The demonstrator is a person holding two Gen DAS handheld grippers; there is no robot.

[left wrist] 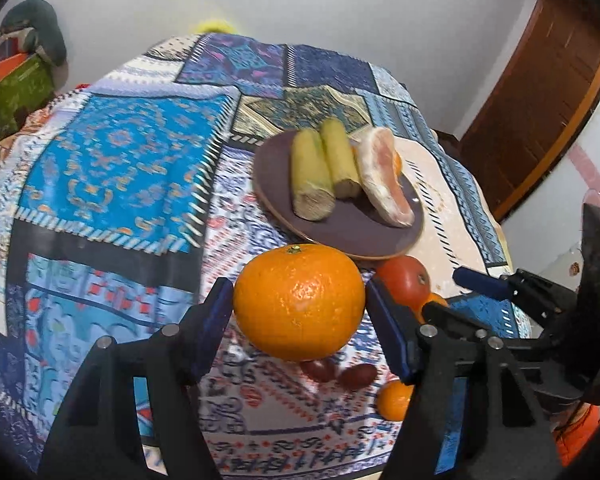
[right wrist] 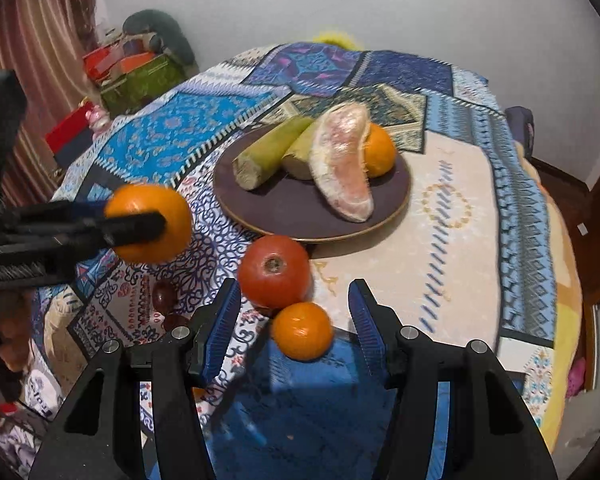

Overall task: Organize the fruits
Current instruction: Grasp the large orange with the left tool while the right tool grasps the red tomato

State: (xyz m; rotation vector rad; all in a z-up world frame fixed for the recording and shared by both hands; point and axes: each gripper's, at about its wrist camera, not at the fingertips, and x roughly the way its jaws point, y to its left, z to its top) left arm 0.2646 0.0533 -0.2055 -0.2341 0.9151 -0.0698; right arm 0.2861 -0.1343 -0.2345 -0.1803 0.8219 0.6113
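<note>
My left gripper [left wrist: 300,296] is shut on a large orange [left wrist: 299,302] and holds it above the cloth, short of the dark plate [left wrist: 360,236]; it also shows in the right wrist view [right wrist: 150,222]. The plate [right wrist: 268,204] holds two green cane pieces [right wrist: 268,152], a peeled pomelo wedge [right wrist: 344,164] and an orange [right wrist: 380,150]. My right gripper [right wrist: 294,312] is open around a small orange [right wrist: 302,330] on the table, just below a red tomato [right wrist: 274,270].
Two dark red small fruits [left wrist: 336,372] lie on the patterned tablecloth [left wrist: 120,168] under the held orange. Boxes and clutter [right wrist: 136,72] stand beyond the table's left edge. A wooden door [left wrist: 540,100] is at the right.
</note>
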